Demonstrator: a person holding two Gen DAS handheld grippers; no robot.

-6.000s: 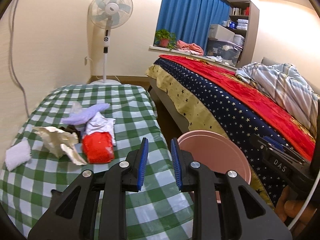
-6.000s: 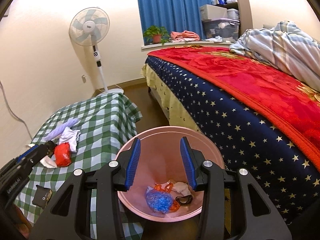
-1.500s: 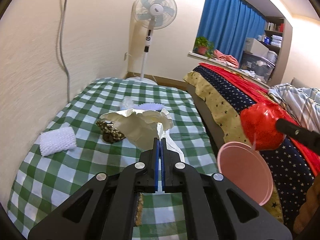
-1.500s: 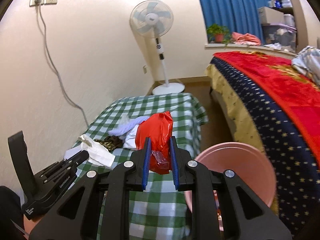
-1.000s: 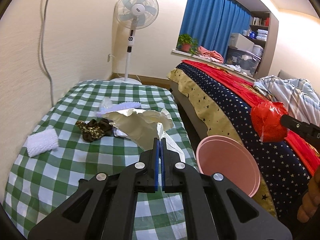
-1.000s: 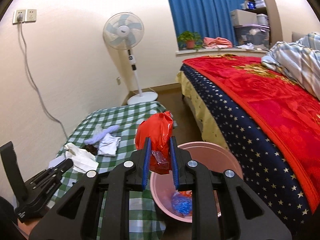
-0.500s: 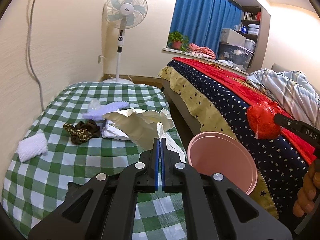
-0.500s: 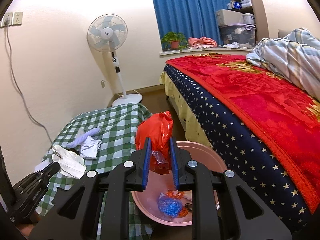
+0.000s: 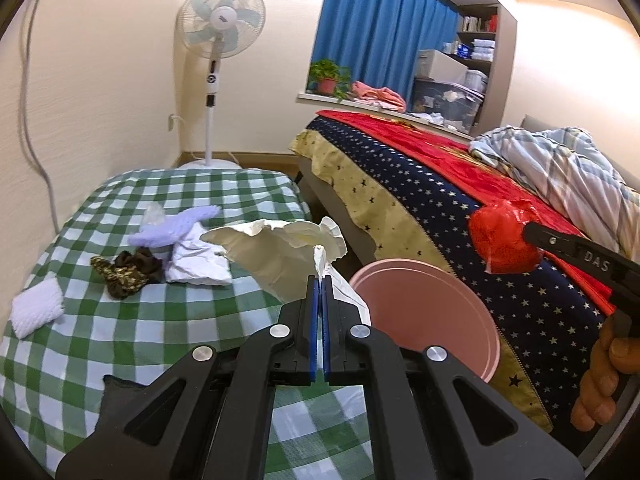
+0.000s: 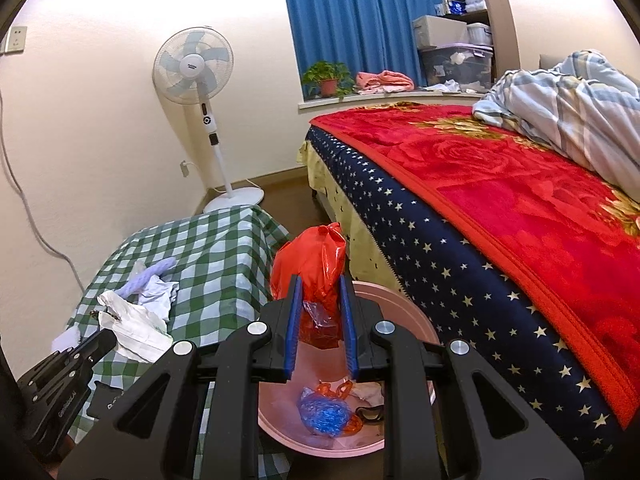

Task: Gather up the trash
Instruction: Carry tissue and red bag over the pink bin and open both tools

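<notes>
My left gripper is shut on a crumpled cream paper wrapper, held up over the green checked table beside the pink bin. My right gripper is shut on a red plastic bag, held above the pink bin. The bin holds a blue bag and other scraps. In the left wrist view the red bag hangs right of the bin. In the right wrist view the cream wrapper shows at the left gripper's tip.
On the table lie a purple cloth, white crumpled paper, a dark patterned scrunchie and a white foam net. A bed with a red blanket stands right of the bin. A standing fan is by the wall.
Both grippers have swung right towards the bin, each still holding its item. The red bag now hangs over the bin's opening, and the bin's contents have come into the right wrist view.
</notes>
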